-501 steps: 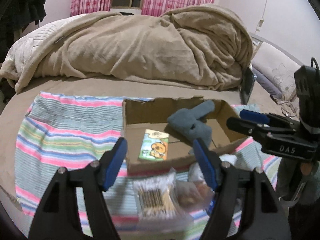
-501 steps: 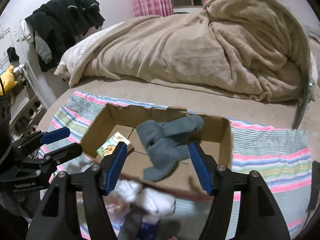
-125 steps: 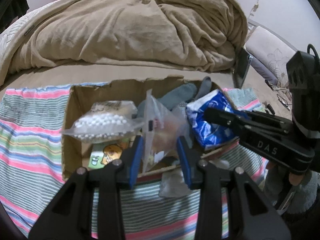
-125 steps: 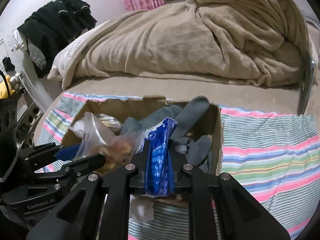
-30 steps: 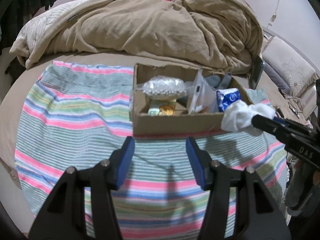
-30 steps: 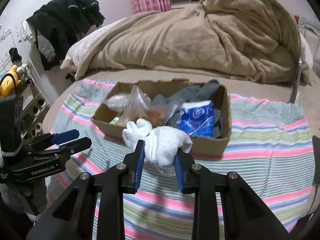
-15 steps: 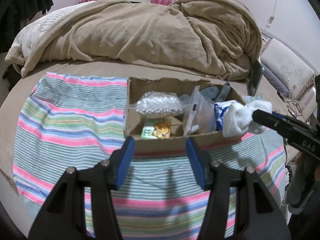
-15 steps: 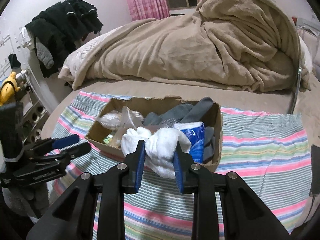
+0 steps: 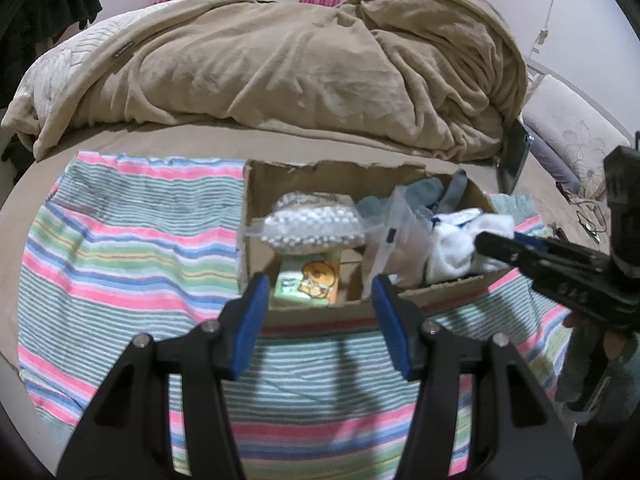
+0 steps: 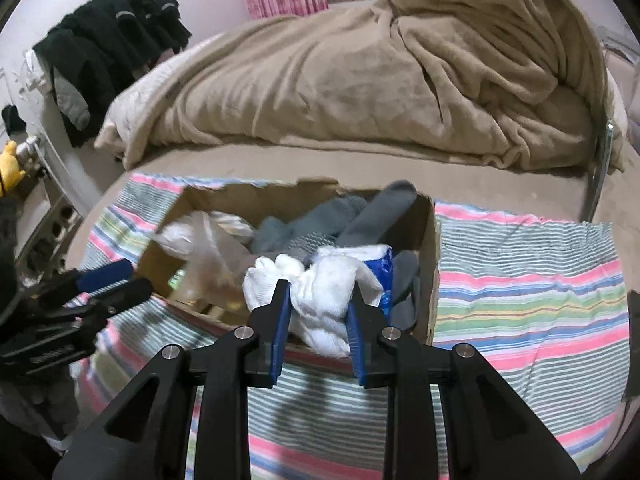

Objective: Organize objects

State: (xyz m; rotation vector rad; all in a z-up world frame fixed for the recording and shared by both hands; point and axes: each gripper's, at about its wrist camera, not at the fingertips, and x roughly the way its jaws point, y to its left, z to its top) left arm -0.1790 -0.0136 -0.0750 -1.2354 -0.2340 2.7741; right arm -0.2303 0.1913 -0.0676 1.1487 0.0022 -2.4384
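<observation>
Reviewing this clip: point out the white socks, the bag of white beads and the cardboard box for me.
white socks (image 10: 324, 284), right wrist view, on the bundle just above the pads.
bag of white beads (image 9: 312, 226), left wrist view, middle of the bag.
cardboard box (image 9: 316, 314), left wrist view, on its near wall.

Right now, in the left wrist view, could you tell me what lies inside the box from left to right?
Bag of white beads → clear plastic bag → white socks, held by the right gripper.

Both wrists face box (image 9: 304, 316) — close.
</observation>
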